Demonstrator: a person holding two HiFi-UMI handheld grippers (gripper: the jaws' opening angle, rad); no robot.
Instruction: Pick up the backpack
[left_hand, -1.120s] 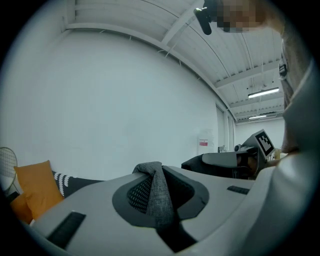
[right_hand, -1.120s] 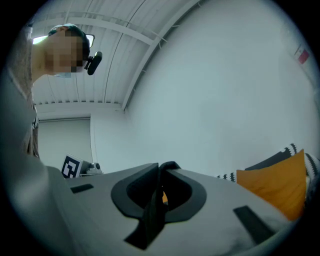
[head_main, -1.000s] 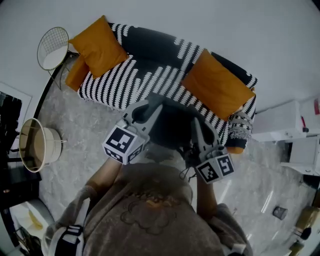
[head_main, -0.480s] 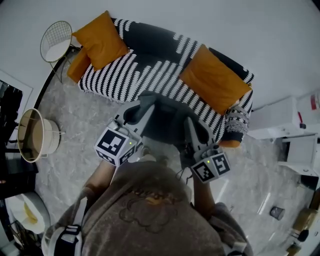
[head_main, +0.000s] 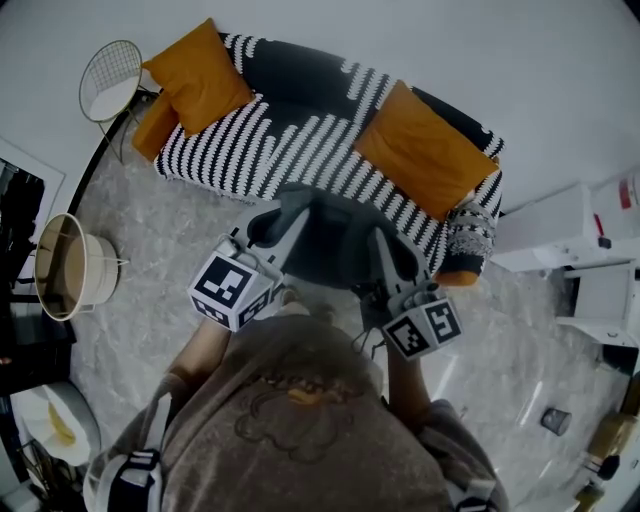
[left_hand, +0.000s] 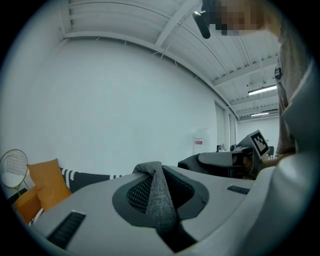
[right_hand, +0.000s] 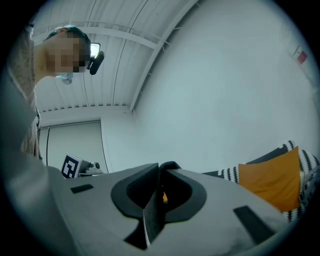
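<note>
Backpack (head_main: 335, 250) hangs from left gripper (head_main: 272, 222) and right gripper (head_main: 382, 250).

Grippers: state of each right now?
Left gripper: shut on grey strap of the backpack.
Right gripper: shut on dark strap.

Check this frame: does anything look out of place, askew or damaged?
Nothing looks spilled or broken. One orange cushion sits off the left end of the sofa, down beside the wire table rather than on the seat. The backpack hangs from the left gripper and right gripper.
</note>
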